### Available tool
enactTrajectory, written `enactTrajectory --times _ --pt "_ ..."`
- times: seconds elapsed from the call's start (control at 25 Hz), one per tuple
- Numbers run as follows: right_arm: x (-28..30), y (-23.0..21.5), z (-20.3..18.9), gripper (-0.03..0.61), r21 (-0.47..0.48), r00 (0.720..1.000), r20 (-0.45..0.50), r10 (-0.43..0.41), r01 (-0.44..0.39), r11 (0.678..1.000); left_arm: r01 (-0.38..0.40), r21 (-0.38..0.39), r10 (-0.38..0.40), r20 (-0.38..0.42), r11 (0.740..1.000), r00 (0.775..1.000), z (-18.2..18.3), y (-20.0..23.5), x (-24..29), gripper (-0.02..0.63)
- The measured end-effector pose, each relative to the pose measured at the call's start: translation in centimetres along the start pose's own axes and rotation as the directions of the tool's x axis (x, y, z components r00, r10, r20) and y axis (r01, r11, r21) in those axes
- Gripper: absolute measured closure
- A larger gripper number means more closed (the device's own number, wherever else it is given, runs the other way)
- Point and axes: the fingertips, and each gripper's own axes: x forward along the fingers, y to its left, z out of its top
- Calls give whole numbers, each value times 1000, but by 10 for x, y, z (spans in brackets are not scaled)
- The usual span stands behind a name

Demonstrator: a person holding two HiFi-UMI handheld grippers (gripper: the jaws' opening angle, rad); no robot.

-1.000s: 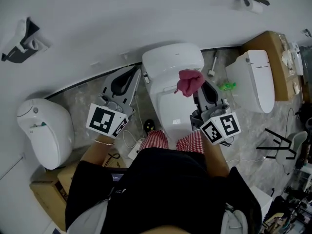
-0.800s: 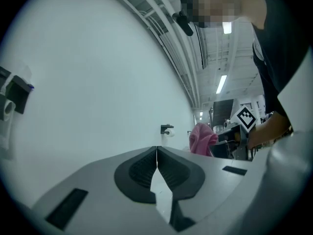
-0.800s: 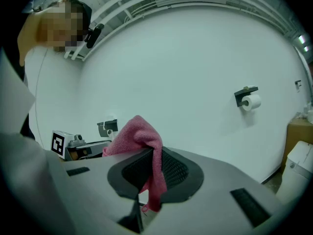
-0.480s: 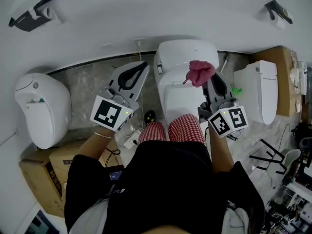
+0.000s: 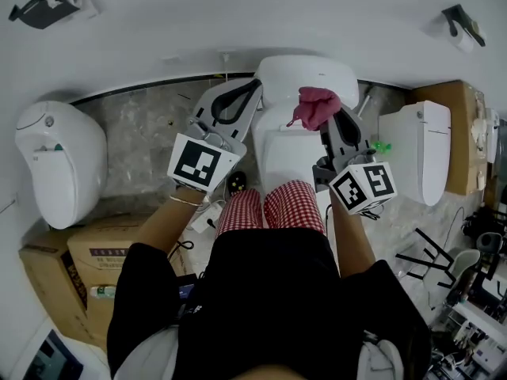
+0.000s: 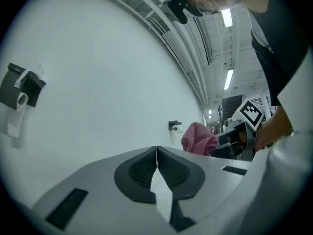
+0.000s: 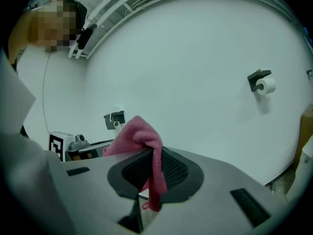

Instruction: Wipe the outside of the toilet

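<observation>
A white toilet (image 5: 295, 145) stands against the wall straight ahead, its tank (image 5: 301, 76) at the back. My right gripper (image 5: 333, 127) is shut on a pink cloth (image 5: 315, 105) held over the toilet's right side, near the tank. In the right gripper view the pink cloth (image 7: 142, 146) bunches above the jaws and hangs down between them. My left gripper (image 5: 236, 100) hovers left of the tank, shut with nothing in it; in the left gripper view its pads (image 6: 142, 173) meet and point at the bare wall.
A second white toilet (image 5: 55, 169) sits at the left, a third (image 5: 416, 153) at the right beside a cardboard box (image 5: 459, 133). More boxes (image 5: 79, 267) lie at lower left. Paper holders (image 5: 463, 22) hang on the wall. A toilet brush (image 5: 366, 101) stands right of the tank.
The head view has swung so the toilet sits more central. Both grippers have moved forward towards the tank; the right still holds the pink cloth.
</observation>
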Motion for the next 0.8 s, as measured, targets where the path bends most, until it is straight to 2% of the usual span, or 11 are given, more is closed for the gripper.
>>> enactTrajectory --times 0.16,0.4,0.6,0.8 --pt "13 -6 -17 522 -9 1000 -16 17 -18 1000 -42 -24 42 -1 999 999 -20 4 8 603" --pt "43 -25 -57 522 -10 997 -71 28 -29 1000 -113 10 113 -52 994 992 -69 8 8 603" --pt "67 -31 -90 522 3 992 -114 56 -56 998 -164 -52 160 -70 985 985 -100 17 8 603" --pt "87 -37 -114 522 6 987 -141 76 -76 997 -205 -56 200 -86 977 976 -124 30 10 603"
